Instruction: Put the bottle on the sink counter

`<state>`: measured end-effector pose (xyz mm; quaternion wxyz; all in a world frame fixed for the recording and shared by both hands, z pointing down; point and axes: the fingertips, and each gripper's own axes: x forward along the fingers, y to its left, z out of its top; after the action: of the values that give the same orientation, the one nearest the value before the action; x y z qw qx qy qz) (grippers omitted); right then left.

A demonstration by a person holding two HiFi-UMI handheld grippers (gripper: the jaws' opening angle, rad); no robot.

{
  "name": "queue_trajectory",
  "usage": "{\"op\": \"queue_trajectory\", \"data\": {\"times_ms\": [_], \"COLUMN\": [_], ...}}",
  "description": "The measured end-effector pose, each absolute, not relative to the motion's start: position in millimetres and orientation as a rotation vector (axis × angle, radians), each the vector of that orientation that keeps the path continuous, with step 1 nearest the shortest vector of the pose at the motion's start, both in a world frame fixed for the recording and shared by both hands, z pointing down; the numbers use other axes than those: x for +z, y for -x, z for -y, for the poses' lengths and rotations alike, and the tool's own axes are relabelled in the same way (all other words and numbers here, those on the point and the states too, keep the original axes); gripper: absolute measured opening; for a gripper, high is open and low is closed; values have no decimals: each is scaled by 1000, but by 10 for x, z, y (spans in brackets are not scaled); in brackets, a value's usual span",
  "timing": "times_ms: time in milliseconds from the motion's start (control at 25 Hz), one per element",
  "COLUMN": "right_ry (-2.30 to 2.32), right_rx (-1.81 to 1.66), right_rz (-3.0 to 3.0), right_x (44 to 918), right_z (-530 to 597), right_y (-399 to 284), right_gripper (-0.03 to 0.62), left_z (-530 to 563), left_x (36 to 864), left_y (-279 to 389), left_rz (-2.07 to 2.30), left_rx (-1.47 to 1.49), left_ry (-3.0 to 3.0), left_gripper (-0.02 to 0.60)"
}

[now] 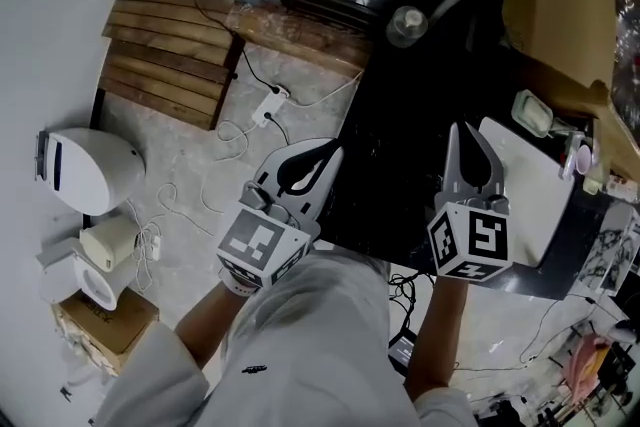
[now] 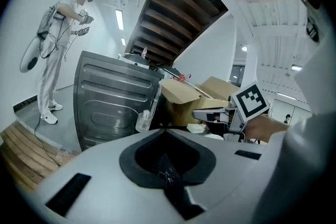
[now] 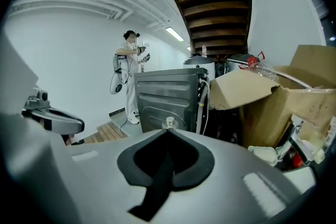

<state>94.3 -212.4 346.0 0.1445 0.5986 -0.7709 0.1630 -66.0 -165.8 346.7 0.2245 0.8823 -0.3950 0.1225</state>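
A clear bottle with a pale cap stands upright at the far end of the black counter. My left gripper hovers at the counter's near left edge, jaws shut with nothing in them. My right gripper is over the counter beside a white basin, shut and empty too. Both are well short of the bottle. In the left gripper view the bottle stands ahead, left of the shut tips. In the right gripper view only the bottle's cap shows, just above the shut tips.
A grey metal appliance stands behind the bottle. Open cardboard boxes crowd the counter's far right, with small white items below them. On the floor at the left are a wooden pallet, a power strip and a white toilet. A person stands far off.
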Motion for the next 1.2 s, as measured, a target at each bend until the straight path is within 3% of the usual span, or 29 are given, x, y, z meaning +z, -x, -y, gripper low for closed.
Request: {"op": "queue_trajectory", "data": {"times_ms": [1200], "right_ry": [-1885], "right_rx": [452], "right_rz": [2232], "right_x": [2890], "right_z": [768], "right_y": [-1021], "right_gripper": [12], "left_z": [1039], "left_x": [2908], "left_y": [885], "left_rz": [1101], "left_rx": [265], "left_ry": [-2495], "left_gripper": [8]}}
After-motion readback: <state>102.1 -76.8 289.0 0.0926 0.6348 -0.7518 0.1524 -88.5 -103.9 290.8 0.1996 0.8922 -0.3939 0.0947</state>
